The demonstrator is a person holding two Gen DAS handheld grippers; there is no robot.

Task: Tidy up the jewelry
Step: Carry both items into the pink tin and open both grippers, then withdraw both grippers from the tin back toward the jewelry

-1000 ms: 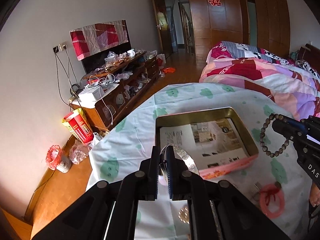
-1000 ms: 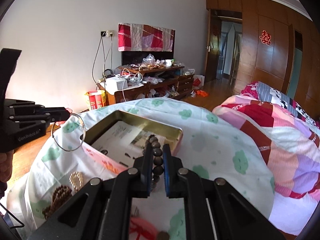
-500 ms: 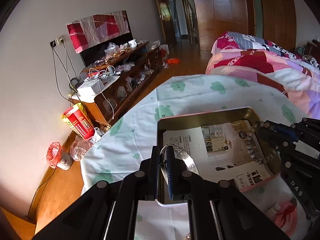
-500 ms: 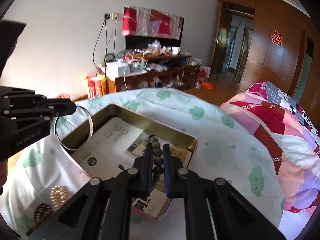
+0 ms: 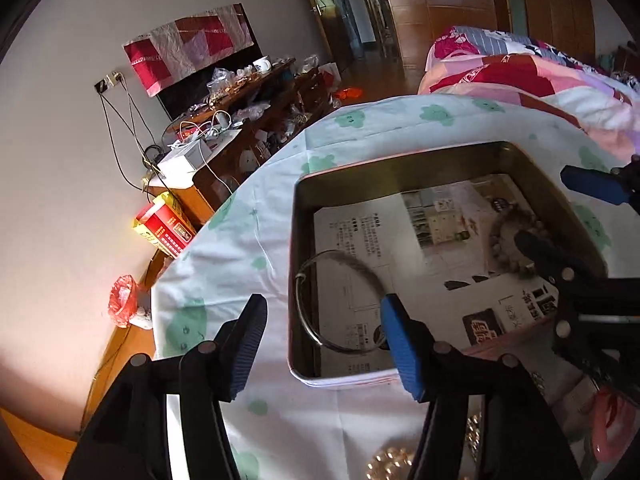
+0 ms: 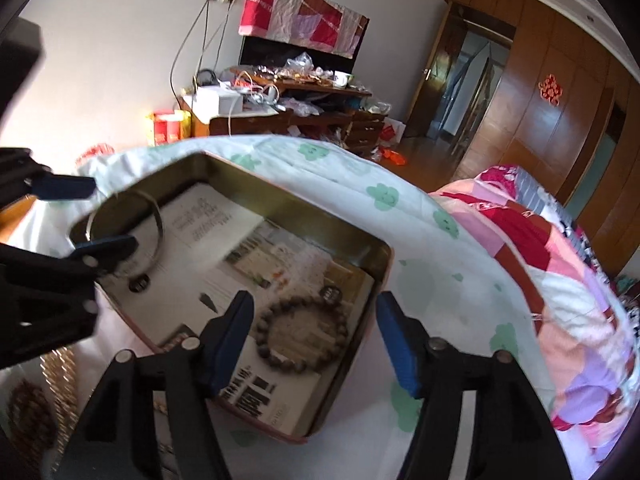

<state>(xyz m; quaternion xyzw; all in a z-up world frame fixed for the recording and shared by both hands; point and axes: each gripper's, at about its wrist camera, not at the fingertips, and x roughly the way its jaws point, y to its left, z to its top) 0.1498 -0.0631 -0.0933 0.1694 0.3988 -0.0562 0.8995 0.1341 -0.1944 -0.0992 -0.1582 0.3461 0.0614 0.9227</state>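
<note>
The silver bangle (image 5: 340,300) lies in the near left corner of the open tin box (image 5: 400,158), leaning against its wall, and the brown bead bracelet (image 6: 302,334) rests flat on the printed paper (image 6: 208,220) lining the box's right end. Both tools hang just above them: the left tool (image 5: 320,336) and the right tool (image 6: 314,332) have just been opening, their blue pads now stand wide apart, and neither presses on anything, though each piece sits below the gap. So 2 pieces look delivered. More jewelry waits on the cloud-print cloth (image 5: 240,240) over the table: a gold beaded piece (image 5: 390,462) and a pink ring (image 5: 608,428) in front of the box. The risk I see is in pulling away: a pad dragged low could hook the bangle's raised edge, or nudge the light tin and slide it on the loose cloth.
</note>
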